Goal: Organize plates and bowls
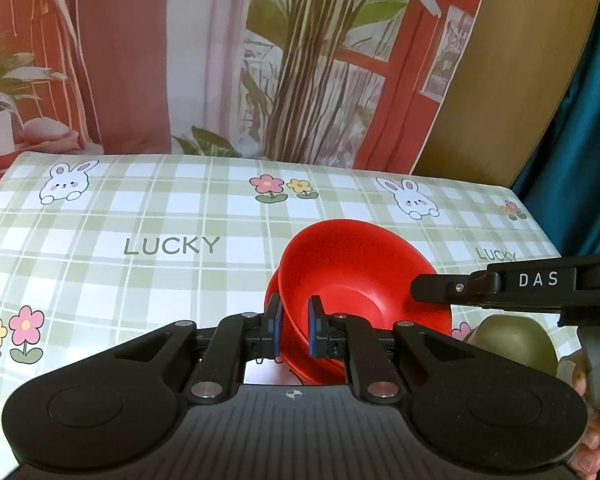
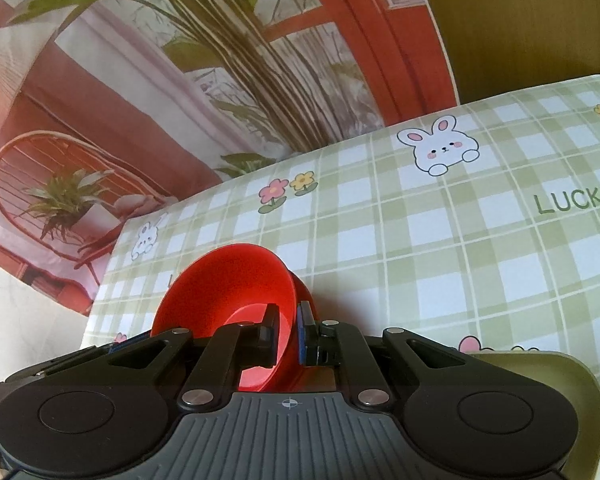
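A red bowl [image 1: 356, 276] sits nested in a second red dish [image 1: 274, 300] whose rim shows just behind it. My left gripper [image 1: 294, 330] is shut on the near rim, one blue pad [image 1: 314, 332] inside the bowl and one outside. My right gripper [image 2: 286, 334] is shut on the opposite rim of the same red bowl [image 2: 228, 288], with the second red dish [image 2: 302, 290] behind it. The right gripper's body [image 1: 536, 280] shows in the left wrist view, reaching in from the right. An olive green bowl [image 1: 512, 344] lies beside it.
The table [image 1: 140, 248] has a green plaid cloth with rabbits, flowers and "LUCKY". The olive green dish [image 2: 580, 392] lies at the right edge of the right wrist view. A printed backdrop of plants and a red window stands behind the table's far edge.
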`<state>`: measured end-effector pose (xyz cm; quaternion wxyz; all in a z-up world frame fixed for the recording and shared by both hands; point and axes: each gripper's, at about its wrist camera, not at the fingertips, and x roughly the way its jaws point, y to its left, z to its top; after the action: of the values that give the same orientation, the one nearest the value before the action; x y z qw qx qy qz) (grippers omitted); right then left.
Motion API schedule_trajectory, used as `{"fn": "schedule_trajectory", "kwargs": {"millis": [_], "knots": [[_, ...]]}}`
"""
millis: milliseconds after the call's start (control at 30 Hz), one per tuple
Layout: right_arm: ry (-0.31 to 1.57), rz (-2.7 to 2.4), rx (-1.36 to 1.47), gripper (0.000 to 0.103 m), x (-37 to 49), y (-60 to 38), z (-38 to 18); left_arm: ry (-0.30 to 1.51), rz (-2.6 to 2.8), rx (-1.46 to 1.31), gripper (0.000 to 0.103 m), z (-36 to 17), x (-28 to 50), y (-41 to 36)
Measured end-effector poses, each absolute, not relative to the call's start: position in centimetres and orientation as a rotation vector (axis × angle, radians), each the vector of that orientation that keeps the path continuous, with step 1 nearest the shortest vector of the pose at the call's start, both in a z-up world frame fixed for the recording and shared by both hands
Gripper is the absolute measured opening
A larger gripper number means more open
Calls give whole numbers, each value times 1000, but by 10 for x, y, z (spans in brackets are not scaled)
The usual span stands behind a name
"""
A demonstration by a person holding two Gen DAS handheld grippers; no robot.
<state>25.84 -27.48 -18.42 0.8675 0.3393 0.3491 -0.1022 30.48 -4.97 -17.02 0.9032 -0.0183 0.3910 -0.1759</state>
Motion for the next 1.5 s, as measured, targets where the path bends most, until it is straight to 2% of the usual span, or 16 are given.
{"fn": "schedule_trajectory", "kwargs": {"millis": [633, 833, 967, 1300, 1367, 1500], "knots": [[744, -220, 703, 11, 260, -276, -188, 820, -362, -23, 13, -176, 309, -51], [741, -220, 696, 11, 261, -275, -187, 824, -365, -28, 18, -175, 308, -49], [743, -224, 697, 11, 261, -277, -188, 826, -373, -37, 32, -175, 307, -49], [746, -234, 691, 12, 262, -278, -190, 826, -349, -77, 35, -176, 312, -40], [747, -236, 691, 16, 263, -278, -190, 829, -348, -85, 35, -179, 312, -39], [752, -241, 688, 16, 265, -278, -191, 841, -353, -105, 35, -185, 315, -39]]}}
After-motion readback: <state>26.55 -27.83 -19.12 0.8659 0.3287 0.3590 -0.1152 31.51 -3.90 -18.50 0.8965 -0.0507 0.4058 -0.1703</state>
